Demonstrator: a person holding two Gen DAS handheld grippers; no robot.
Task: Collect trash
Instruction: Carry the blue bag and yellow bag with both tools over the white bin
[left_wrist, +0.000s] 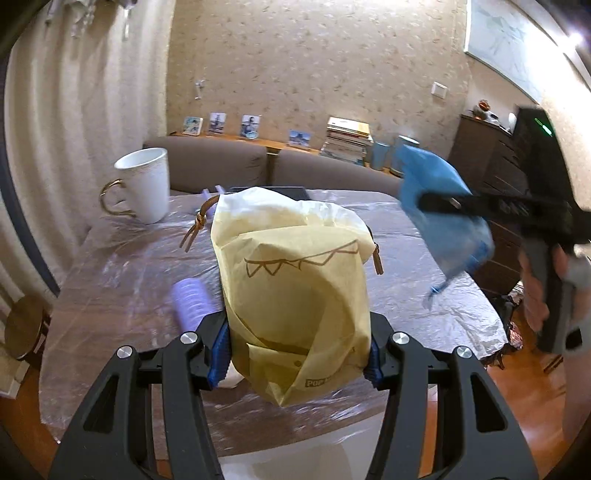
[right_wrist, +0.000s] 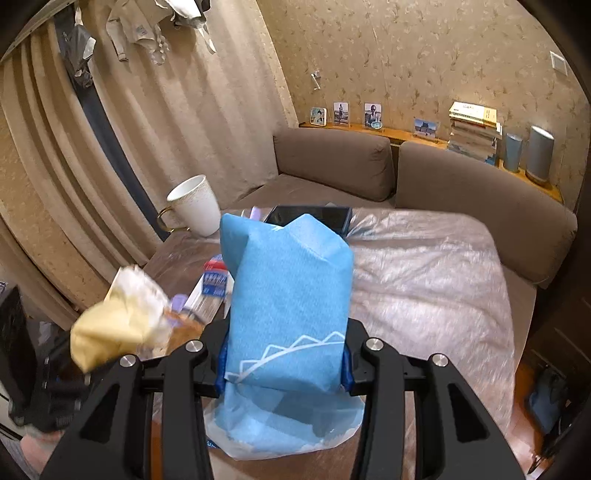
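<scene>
While left jaws pinch yellow bag (left_wrist: 295, 280), right jaws pinch blue bag (right_wrist: 288, 306).

Left gripper (left_wrist: 297, 354) clamped on a yellow paper bag (left_wrist: 295, 280), lifted above the plastic-covered table (left_wrist: 122, 258). White mug (left_wrist: 146, 184) at far left, purple roll (left_wrist: 192, 301) beside the bag. Right gripper (left_wrist: 437, 204) pinching a blue bag (left_wrist: 437, 177), blurred.
</scene>
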